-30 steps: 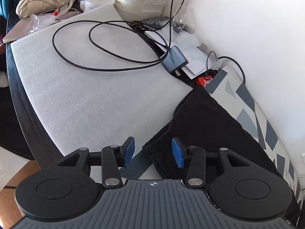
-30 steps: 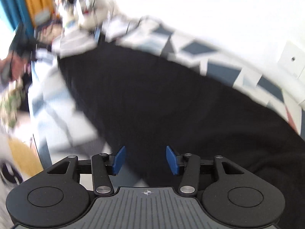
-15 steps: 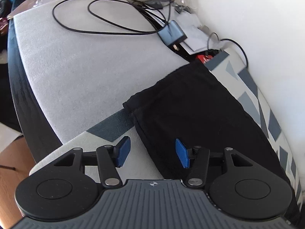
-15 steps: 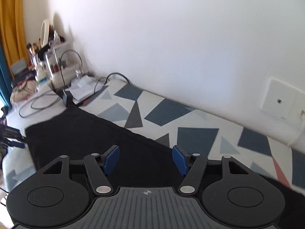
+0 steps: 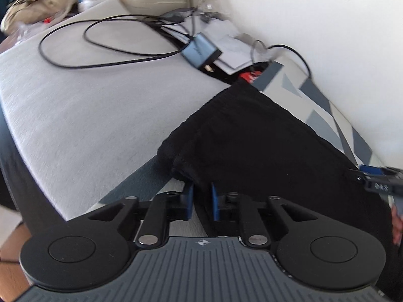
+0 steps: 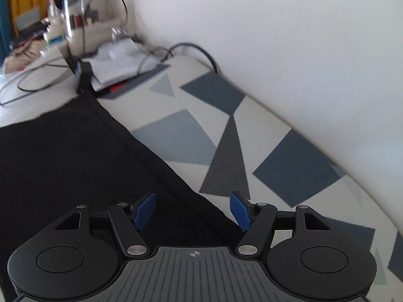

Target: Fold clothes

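Note:
A black garment (image 5: pixel 264 146) lies flat on a mat with grey and blue geometric shapes (image 5: pixel 314 115). My left gripper (image 5: pixel 200 201) is shut on the garment's near edge, with black cloth pinched between its blue pads. In the right wrist view the same black garment (image 6: pixel 63 156) fills the lower left, and its hemmed edge runs diagonally between the fingers. My right gripper (image 6: pixel 192 210) is open above that far edge, straddling cloth and the patterned mat (image 6: pixel 201 136). The tip of the right gripper (image 5: pixel 377 178) shows at the right edge of the left wrist view.
A pale grey pad (image 5: pixel 88 105) carries looped black cables (image 5: pixel 105 50) and a grey adapter (image 5: pixel 201 52). Papers (image 6: pixel 118 65), a beige pouch (image 5: pixel 37 2) and storage boxes crowd the far end. A white wall (image 6: pixel 277 50) borders the mat. The table's dark edge (image 5: pixel 15 176) runs at left.
My left gripper moved onto the garment's near edge and went from open to shut on it. My right gripper came lower over the garment's far edge and stayed open.

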`<action>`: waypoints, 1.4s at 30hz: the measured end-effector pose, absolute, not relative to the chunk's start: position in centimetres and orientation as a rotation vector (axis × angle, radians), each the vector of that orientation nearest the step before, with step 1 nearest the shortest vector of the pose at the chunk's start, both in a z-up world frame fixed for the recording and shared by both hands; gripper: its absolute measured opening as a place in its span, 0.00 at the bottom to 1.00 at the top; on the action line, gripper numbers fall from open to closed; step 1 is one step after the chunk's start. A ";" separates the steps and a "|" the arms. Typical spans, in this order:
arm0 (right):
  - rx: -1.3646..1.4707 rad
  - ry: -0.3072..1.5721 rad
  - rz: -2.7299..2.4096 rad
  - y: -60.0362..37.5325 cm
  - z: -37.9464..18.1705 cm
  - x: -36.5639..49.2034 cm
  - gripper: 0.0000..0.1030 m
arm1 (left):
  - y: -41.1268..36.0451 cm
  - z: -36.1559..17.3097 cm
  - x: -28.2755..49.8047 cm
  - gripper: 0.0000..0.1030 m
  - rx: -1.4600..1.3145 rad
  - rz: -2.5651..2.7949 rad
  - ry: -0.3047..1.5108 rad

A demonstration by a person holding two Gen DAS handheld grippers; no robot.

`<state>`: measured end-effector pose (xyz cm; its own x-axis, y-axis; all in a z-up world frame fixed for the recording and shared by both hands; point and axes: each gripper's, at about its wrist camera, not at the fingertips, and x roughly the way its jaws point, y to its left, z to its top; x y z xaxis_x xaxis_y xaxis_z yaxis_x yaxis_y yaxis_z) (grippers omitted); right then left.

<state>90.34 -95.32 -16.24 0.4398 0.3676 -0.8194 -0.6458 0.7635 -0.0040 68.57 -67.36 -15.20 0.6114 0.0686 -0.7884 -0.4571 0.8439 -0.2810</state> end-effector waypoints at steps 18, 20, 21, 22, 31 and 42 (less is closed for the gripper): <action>-0.260 0.825 0.335 -91.1 -16.4 95.8 0.06 | -65.8 -8.8 78.9 0.05 -0.122 0.157 0.556; -0.243 0.823 0.304 -90.2 -16.7 97.4 0.06 | -65.4 -8.3 80.0 0.05 -0.086 0.157 0.532; -0.237 0.819 0.297 -89.7 -16.8 98.0 0.06 | -65.0 -8.5 80.2 0.05 -0.077 0.174 0.536; -0.231 0.814 0.290 -89.2 -17.0 98.6 0.06 | -64.7 -8.7 80.4 0.05 -0.067 0.191 0.540; -0.177 0.760 0.316 -84.3 -17.9 101.0 0.17 | -61.7 -11.1 82.1 0.21 -0.041 0.328 0.703; 0.082 0.680 0.245 -97.1 -13.3 93.0 0.58 | -69.8 -9.2 81.0 0.58 0.029 0.123 0.692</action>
